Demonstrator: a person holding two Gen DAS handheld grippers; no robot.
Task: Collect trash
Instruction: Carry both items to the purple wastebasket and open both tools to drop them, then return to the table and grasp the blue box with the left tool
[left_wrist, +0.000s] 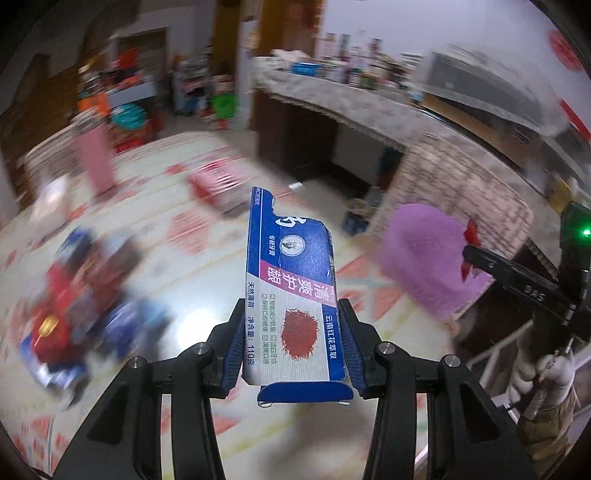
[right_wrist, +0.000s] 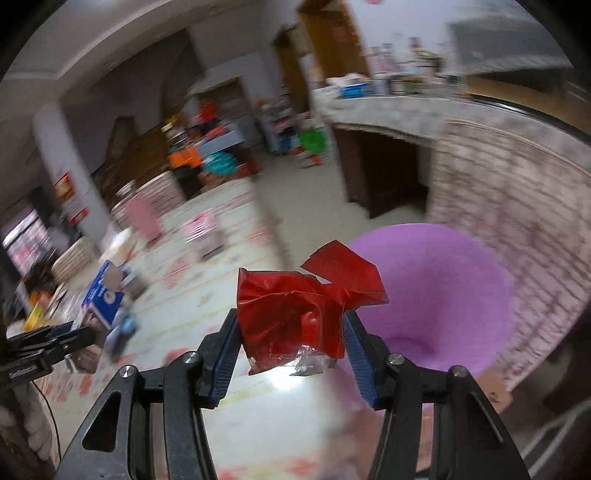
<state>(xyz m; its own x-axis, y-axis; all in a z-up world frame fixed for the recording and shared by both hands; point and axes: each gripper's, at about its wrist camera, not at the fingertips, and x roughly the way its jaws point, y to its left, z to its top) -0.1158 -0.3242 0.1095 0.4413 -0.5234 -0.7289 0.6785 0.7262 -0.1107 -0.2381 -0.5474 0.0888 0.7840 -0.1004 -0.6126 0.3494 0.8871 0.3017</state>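
Note:
My left gripper (left_wrist: 293, 314) is shut on a blue and white toothpaste box (left_wrist: 291, 280) and holds it upright above the patterned table. My right gripper (right_wrist: 291, 321) is shut on a crumpled red plastic wrapper (right_wrist: 295, 310), just left of the rim of a purple bin (right_wrist: 436, 295). In the left wrist view the purple bin (left_wrist: 421, 254) stands to the right, with the right gripper (left_wrist: 476, 258) and a bit of red wrapper beside it. The left gripper (right_wrist: 55, 339) with the toothpaste box (right_wrist: 105, 295) shows at the left of the right wrist view.
The table (left_wrist: 155, 258) has a red-patterned cloth and carries blurred red and blue packages (left_wrist: 74, 325), a red and white box (left_wrist: 218, 181) and a pink item (left_wrist: 96, 162). A cluttered counter (left_wrist: 332, 92) runs behind. A brick-patterned wall (right_wrist: 517, 221) stands behind the bin.

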